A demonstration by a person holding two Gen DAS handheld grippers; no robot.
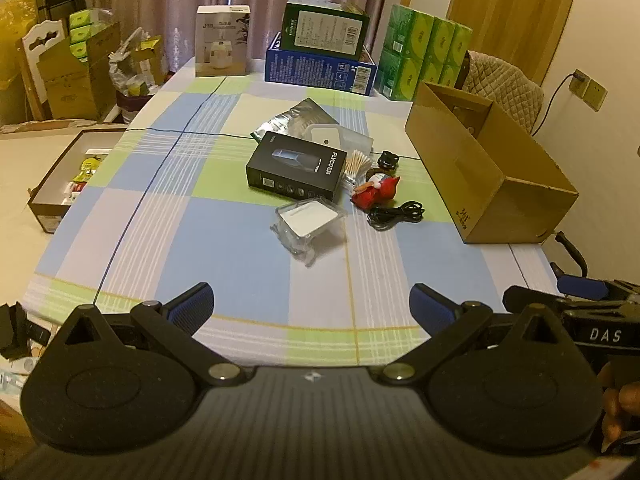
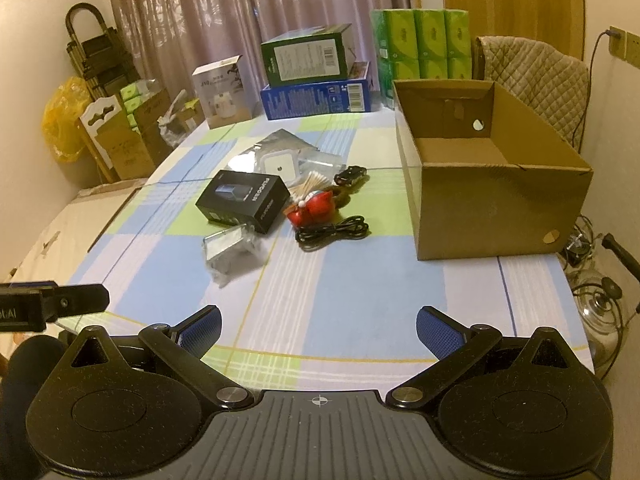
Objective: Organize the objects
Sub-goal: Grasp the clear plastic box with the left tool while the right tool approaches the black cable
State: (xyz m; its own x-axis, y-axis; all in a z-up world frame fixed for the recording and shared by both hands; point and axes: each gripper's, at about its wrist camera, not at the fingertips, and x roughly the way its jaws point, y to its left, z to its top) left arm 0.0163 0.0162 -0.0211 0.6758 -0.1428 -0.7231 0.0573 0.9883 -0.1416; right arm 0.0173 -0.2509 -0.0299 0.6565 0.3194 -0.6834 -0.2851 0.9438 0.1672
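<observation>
both grippers, left gripper (image 1: 311,304) and right gripper (image 2: 318,326), sit low in frame, jaws wide open, empty. mid-frame on the checked tabletop (image 1: 224,256): a black box (image 1: 296,170), stiff, probably light; grip its long sides. cardboard box (image 2: 492,184) stands right.

From my feed I see a desk (image 2: 320,280) draped in a blue, green and lilac checked cloth. Mauve curtains (image 2: 224,12) hang closed behind it, and a wooden door (image 2: 512,4) stands at the far right. A chair with a quilted cover (image 2: 536,76) sits beside a cream wall with a socket (image 2: 618,42). Cardboard cartons (image 1: 76,76) and a yellow bag (image 2: 64,120) crowd the left floor. The light is warm and dim.
</observation>
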